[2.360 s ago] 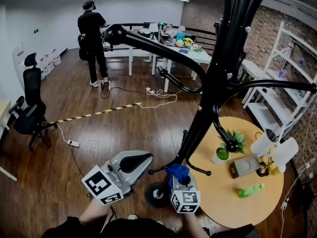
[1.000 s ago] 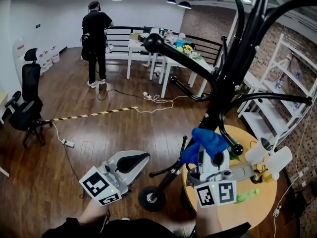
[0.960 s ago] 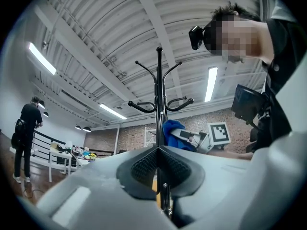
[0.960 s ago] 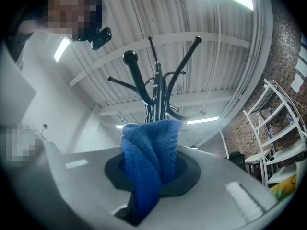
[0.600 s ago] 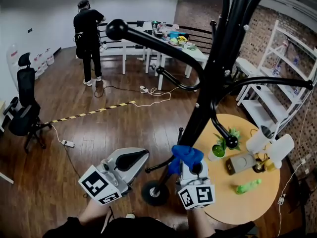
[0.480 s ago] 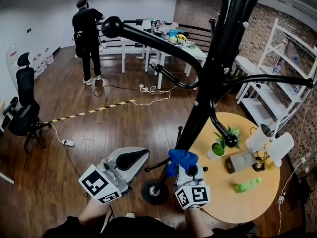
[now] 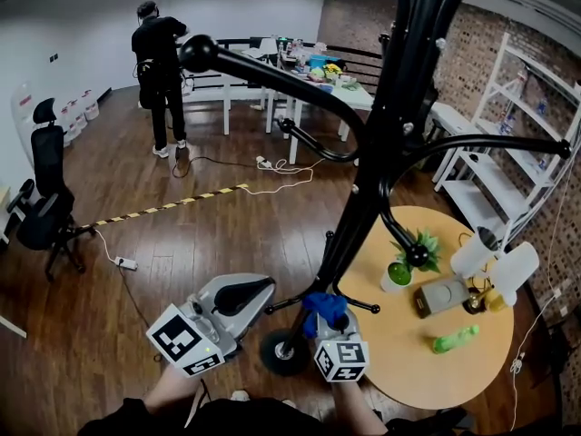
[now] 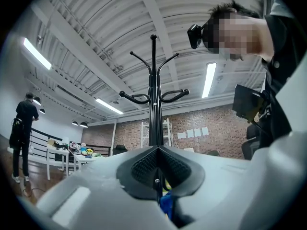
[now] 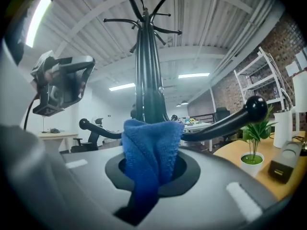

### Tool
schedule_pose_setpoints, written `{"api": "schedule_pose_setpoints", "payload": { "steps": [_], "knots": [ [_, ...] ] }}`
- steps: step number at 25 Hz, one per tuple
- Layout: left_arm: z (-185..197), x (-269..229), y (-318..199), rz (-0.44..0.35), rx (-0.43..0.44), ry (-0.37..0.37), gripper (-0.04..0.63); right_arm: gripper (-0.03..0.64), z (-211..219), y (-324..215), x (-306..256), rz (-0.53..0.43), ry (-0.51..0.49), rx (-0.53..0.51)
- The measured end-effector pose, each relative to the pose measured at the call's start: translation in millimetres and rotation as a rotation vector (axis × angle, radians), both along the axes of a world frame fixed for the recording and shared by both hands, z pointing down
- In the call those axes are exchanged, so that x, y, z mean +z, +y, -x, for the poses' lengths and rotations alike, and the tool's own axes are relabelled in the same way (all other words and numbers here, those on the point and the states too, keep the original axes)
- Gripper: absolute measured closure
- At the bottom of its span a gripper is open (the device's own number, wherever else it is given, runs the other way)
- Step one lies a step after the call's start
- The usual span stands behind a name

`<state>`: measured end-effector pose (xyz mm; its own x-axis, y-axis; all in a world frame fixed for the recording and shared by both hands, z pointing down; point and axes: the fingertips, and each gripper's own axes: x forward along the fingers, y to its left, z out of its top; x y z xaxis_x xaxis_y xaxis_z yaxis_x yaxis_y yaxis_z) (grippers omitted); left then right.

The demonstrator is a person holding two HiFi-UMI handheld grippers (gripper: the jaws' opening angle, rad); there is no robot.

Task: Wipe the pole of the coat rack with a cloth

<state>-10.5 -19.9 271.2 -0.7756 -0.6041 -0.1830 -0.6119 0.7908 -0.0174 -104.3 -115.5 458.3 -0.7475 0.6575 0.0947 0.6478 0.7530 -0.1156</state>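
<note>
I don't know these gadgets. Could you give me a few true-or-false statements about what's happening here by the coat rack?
1. The right gripper has its jaws clamped on a blue cloth. True.
2. The left gripper grips a cloth too. False: its jaws are together with nothing between them.
3. The cloth is up among the hooks at the top. False: it is low on the pole, near its foot.
4. A small potted plant stands on the round table. True.
5. The green bottle stands upright. False: it lies on its side on the table.
</note>
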Motion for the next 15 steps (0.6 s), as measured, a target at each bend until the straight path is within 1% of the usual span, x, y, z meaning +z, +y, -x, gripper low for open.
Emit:
{"api": "schedule_pose_setpoints", "payload": {
  "steps": [4, 7, 10, 15],
  "knots": [
    [-1, 2, 0, 0.005, -0.005, 0.001, 0.591, 0.561, 2, -1, 0, -0.014, 0.02, 0.033],
    [-2, 2, 4, 0.006, -0.015, 0.002, 0.591, 0.561, -2, 2, -15, 0.024, 0.007, 0.038],
    [-4, 1, 9, 0.008, -0.025, 0.0, 0.591, 0.561, -8, 8, -56, 0.082, -0.08, 0.024],
    [-10, -4, 18, 0.001, -0.035, -0.016, 0.591, 0.561, -11, 11, -150, 0.197, -0.24, 0.027]
  ]
}}
